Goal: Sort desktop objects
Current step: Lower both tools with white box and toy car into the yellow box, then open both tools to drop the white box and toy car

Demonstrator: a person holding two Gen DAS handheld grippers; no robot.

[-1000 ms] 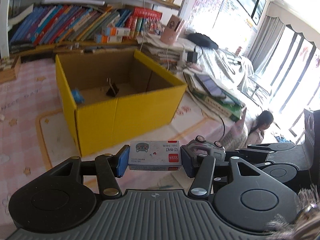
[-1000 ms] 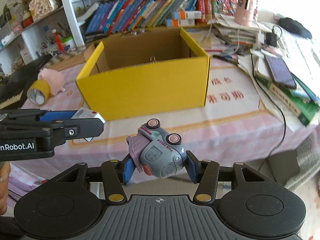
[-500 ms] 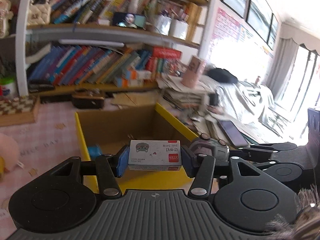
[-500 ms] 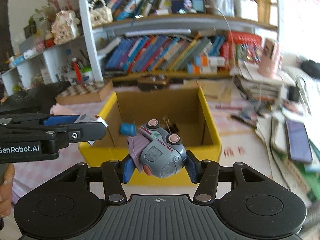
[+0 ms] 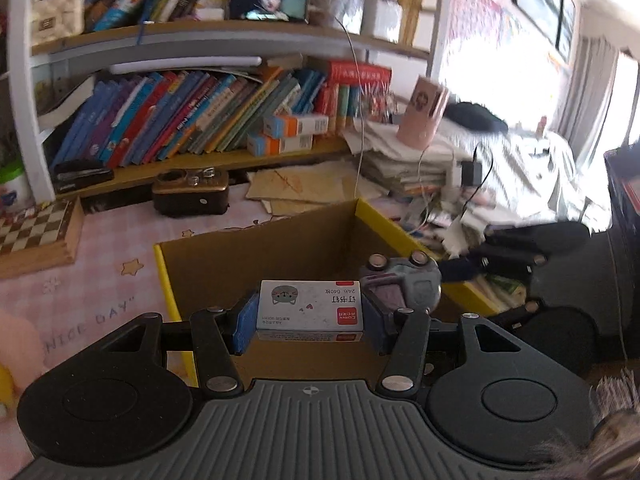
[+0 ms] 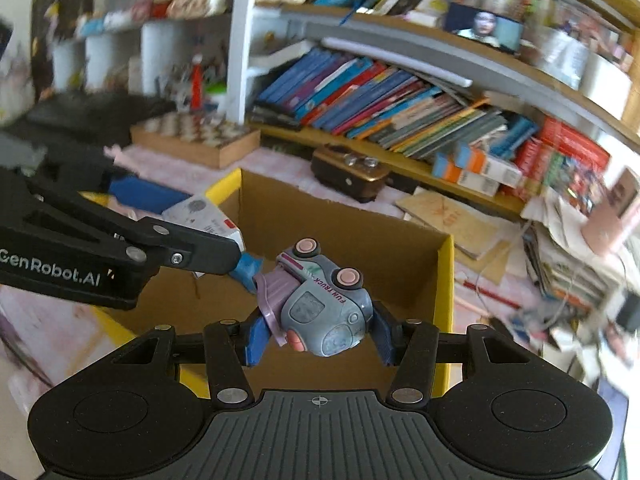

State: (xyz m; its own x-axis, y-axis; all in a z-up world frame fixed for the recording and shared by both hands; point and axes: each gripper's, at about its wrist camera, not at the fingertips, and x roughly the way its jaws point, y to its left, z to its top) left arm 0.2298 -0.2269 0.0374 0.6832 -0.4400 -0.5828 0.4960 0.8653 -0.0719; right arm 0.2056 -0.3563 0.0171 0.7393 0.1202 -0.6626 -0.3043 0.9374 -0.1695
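Hiding the box (image 5: 260, 264) floor, left gripper (image 5: 310, 318) clamps the staple box (image 5: 310, 309); right gripper (image 6: 318, 330) pinches the toy truck (image 6: 324, 308) beside it.

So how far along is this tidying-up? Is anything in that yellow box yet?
Partly done. A small blue item already lies inside the yellow box. In hand: the left hand-held gripper clamps a staples box and the right hand-held gripper clamps a toy truck, both over the box's opening. Left to do: releasing both. Loose things such as the chessboard lie on the desk.
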